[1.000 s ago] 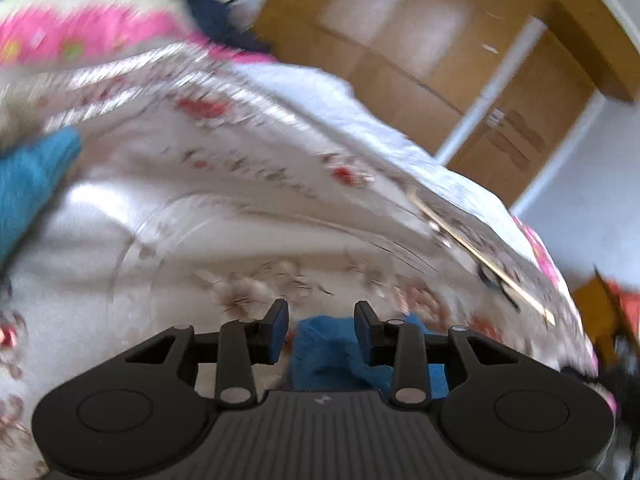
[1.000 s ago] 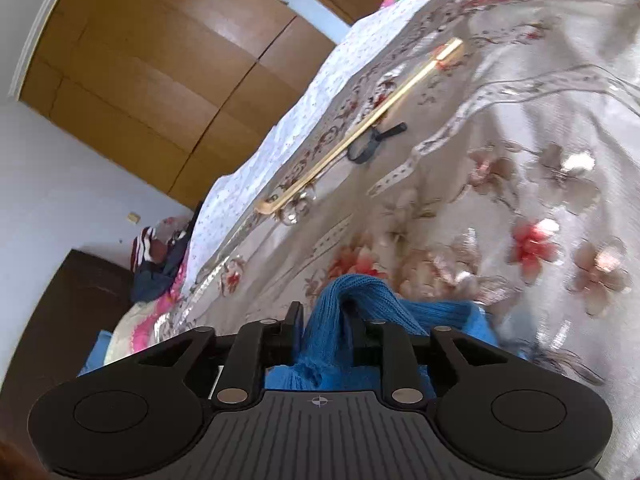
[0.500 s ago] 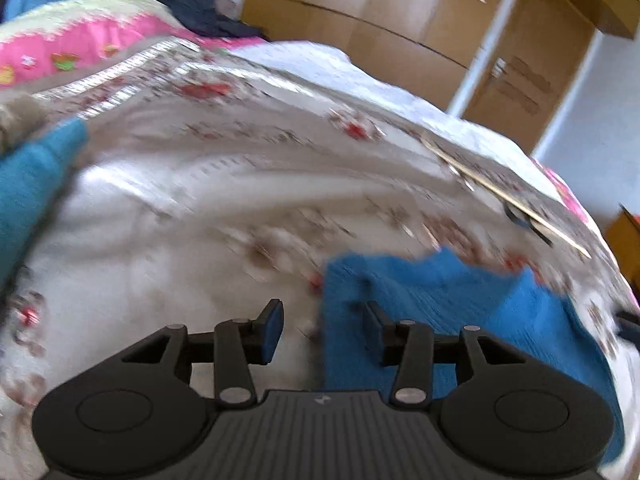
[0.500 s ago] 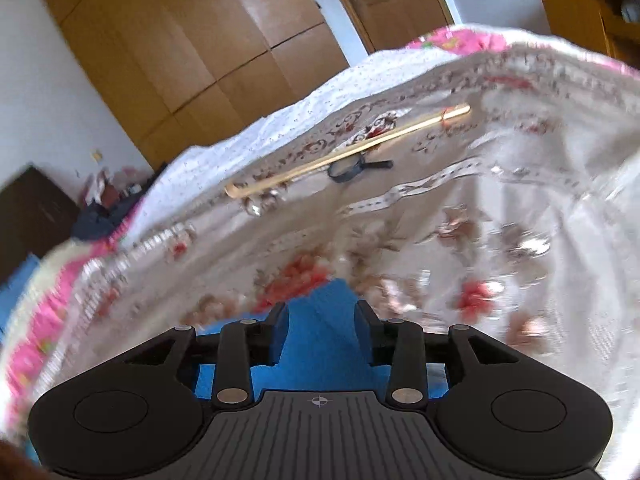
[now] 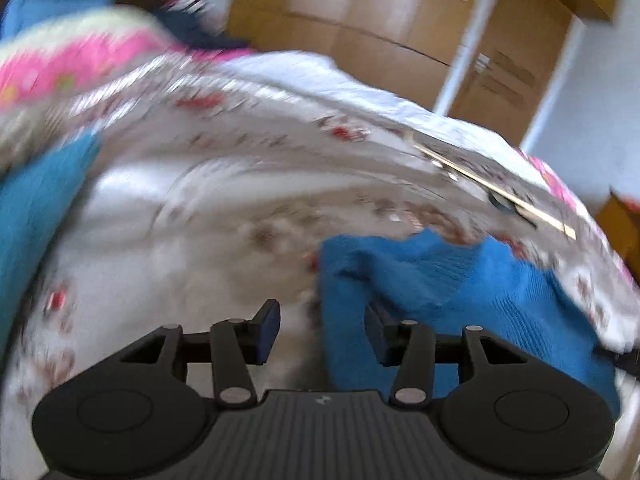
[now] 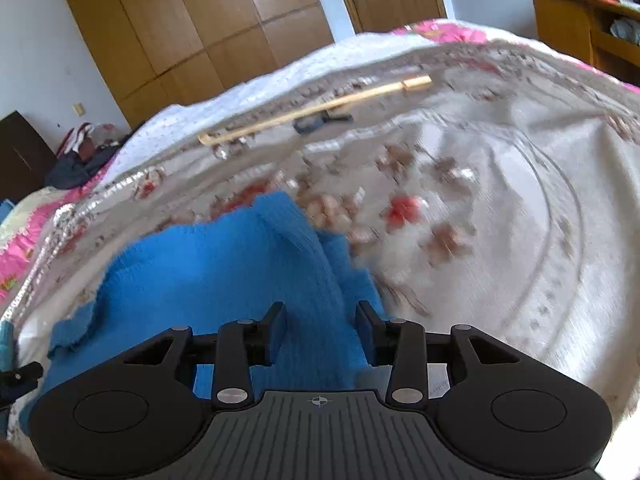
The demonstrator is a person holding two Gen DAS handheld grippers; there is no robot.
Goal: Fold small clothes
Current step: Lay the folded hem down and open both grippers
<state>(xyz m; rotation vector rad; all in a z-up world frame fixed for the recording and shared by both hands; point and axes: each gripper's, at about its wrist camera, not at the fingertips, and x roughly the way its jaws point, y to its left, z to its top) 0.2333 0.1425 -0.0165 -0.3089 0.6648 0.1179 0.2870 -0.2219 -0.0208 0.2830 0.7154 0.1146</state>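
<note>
Blue knit garment (image 5: 460, 280) lies lower right of the left gripper (image 5: 322, 330), under the right gripper (image 6: 322, 328); both jaws opening, unclamped.

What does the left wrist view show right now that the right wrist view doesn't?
Only the left wrist view shows a second teal-blue cloth at the left edge of the picture, and the left gripper, jaws opening, with the blue knit garment's edge between them, pads off it.

Only the right wrist view shows the wooden shelf unit at the far right, a dark cabinet, and the right gripper, jaws opening over the garment.

Both show the blue knit garment lying on the floral bedspread, the long wooden stick and the wardrobe.
</note>
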